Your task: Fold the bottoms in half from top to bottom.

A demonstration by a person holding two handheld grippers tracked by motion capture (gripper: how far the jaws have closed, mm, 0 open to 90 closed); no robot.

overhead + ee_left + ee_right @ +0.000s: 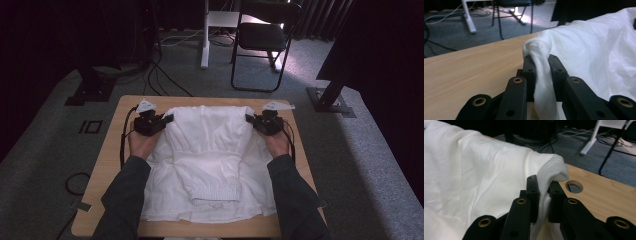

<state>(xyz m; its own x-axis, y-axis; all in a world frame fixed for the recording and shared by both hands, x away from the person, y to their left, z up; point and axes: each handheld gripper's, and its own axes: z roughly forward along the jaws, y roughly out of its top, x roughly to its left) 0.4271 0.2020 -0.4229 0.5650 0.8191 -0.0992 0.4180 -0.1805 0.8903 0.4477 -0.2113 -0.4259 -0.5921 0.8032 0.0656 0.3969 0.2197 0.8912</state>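
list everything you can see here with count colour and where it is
garment: 1, white, spread on the table, far edge pinched up at both corners
table: 1, light wood, centre of the high view
hole in table: 1, round, near the right gripper's corner of the garment
chair: 1, black, on the floor beyond the table
white stand leg: 1, white, on the floor left of the chair
cables: several, black, on the grey carpet beyond the table
left gripper: 1, black, shut on the garment's far left corner
right gripper: 1, black, shut on the garment's far right corner
forearms: 2, dark grey sleeves, coming in from the bottom edge
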